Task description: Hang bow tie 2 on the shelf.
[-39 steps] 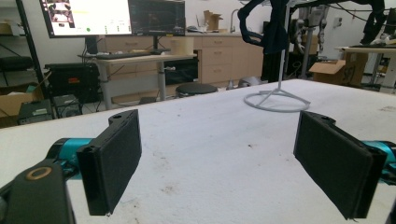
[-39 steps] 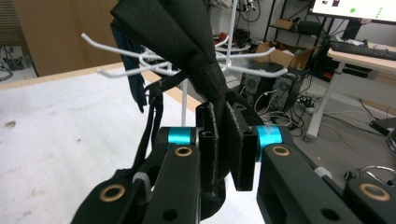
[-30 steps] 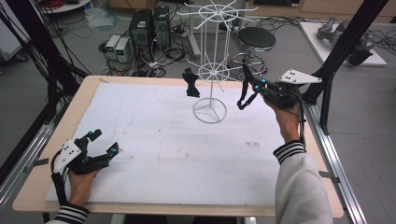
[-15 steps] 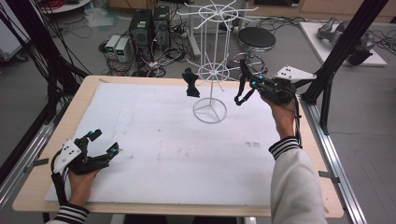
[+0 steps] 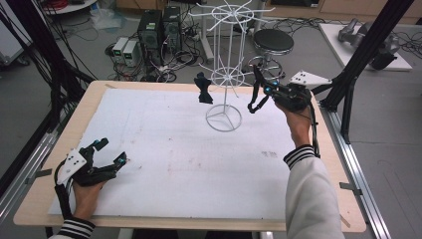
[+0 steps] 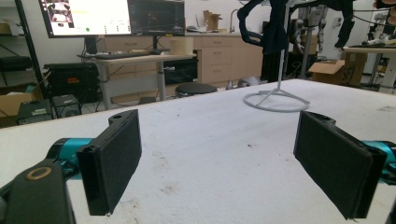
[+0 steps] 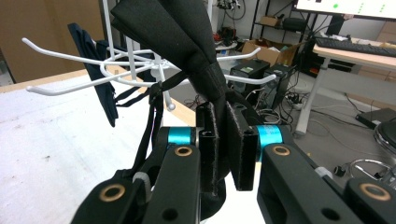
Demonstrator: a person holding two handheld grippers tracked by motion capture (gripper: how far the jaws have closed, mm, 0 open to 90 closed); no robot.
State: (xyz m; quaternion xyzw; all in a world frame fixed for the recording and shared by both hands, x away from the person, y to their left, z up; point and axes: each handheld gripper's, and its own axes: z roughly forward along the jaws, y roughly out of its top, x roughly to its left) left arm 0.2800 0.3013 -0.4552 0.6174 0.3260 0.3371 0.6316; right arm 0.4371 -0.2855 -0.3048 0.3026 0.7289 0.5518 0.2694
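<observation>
A white wire rack (image 5: 225, 74) stands on a ring base at the back of the white table top (image 5: 164, 144). One dark bow tie (image 5: 203, 89) hangs from a hook on the rack's left side, also seen as the dark bow tie (image 7: 100, 70) in the right gripper view. My right gripper (image 5: 263, 88) is raised just right of the rack, shut on a second black bow tie (image 7: 173, 32) whose strap (image 5: 254, 104) dangles below. The cloth sits pinched between the pads of the right gripper (image 7: 227, 121). My left gripper (image 5: 112, 152) rests at the near left, open and empty, as the left gripper (image 6: 219, 154) view confirms.
The rack's ring base (image 6: 275, 99) sits ahead of the left gripper across bare table. Its hooks (image 7: 56, 56) spread close in front of the right gripper. Computers, cables and a stool (image 5: 272, 41) lie on the floor beyond the far edge. Black frame posts (image 5: 358, 64) stand at the right.
My right gripper has edged a little left and up toward the rack with the bow tie in it. The left gripper has kept still.
</observation>
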